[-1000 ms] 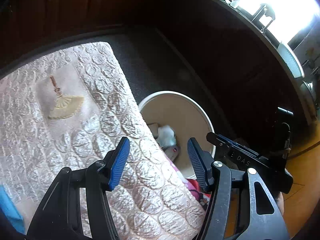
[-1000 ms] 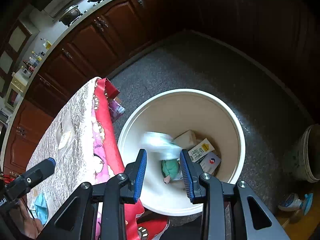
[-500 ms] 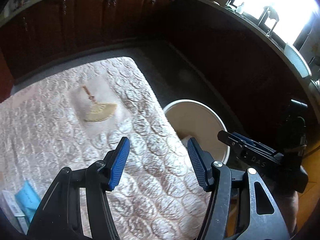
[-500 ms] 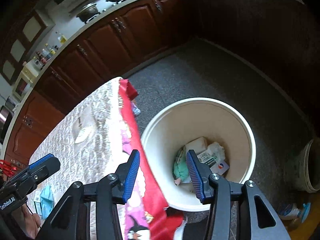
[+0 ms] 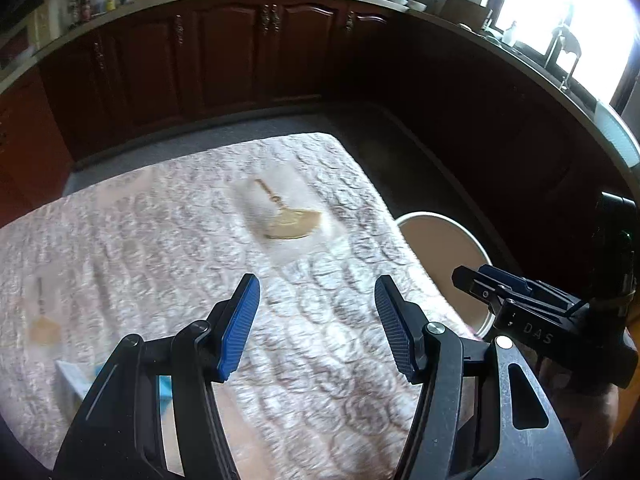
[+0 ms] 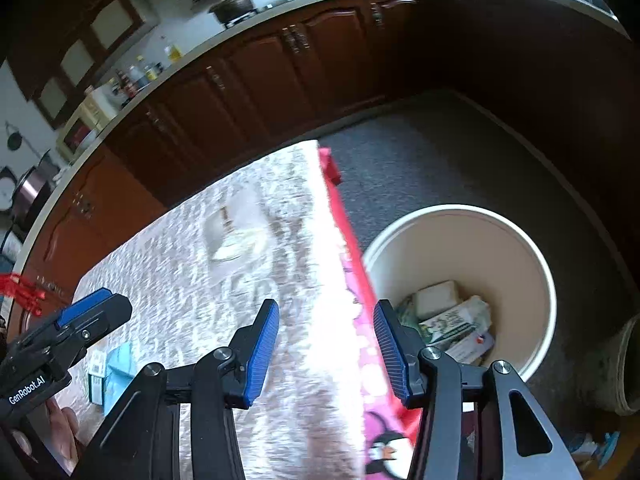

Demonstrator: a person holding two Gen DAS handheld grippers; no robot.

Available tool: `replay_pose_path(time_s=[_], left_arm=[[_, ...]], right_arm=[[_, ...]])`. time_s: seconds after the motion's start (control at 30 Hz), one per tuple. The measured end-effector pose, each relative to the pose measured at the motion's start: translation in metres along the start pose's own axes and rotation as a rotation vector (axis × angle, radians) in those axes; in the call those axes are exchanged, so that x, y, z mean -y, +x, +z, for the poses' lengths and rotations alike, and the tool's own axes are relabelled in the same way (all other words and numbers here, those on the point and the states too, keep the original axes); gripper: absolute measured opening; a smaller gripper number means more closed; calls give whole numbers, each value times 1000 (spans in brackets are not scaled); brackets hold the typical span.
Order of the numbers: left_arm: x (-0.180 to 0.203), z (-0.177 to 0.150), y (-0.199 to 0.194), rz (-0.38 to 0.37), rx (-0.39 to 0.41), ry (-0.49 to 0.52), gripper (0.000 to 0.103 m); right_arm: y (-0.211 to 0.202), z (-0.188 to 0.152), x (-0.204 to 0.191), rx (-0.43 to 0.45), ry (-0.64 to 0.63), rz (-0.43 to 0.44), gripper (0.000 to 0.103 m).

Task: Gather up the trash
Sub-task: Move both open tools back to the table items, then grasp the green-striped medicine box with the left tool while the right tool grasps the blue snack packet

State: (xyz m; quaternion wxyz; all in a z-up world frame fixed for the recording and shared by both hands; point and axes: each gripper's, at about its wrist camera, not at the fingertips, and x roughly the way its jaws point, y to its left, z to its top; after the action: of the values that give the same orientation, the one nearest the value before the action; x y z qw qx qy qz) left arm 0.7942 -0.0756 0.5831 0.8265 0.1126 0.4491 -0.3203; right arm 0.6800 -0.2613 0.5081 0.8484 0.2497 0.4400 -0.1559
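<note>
Blue jaws, both pairs open and empty.
The right gripper (image 6: 324,344) has just opened its jaws, and the wad it held a second ago now lies with the other trash (image 6: 448,320) in the white bin (image 6: 536,264) at 3 o'clock. Both grippers have swung back over the surface (image 5: 180,240). The left gripper (image 5: 316,320) holds nothing. A blue packet (image 6: 118,364) waits at 8 o'clock, likely next.
</note>
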Motion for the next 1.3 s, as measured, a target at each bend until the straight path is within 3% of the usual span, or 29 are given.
replay_pose_path(time_s=[0.37, 0.6, 0.83, 1.03, 1.2, 1.3], left_arm=[[-72, -29, -38, 86, -22, -79, 59], [-125, -69, -41, 143, -110, -160, 59], [-164, -108, -35, 237, -210, -179, 59], [-208, -125, -47, 285, -218, -283, 58], [-231, -126, -51, 422, -205, -263, 59], [-256, -129, -53, 415, -215, -348, 58]], right_arm=[[12, -9, -60, -40, -108, 84, 47], [25, -16, -90, -72, -151, 123, 48], [31, -20, -118, -91, -210, 142, 48], [38, -26, -133, -114, -229, 161, 55], [47, -32, -146, -156, -242, 196, 56], [53, -40, -160, -202, -272, 230, 56]])
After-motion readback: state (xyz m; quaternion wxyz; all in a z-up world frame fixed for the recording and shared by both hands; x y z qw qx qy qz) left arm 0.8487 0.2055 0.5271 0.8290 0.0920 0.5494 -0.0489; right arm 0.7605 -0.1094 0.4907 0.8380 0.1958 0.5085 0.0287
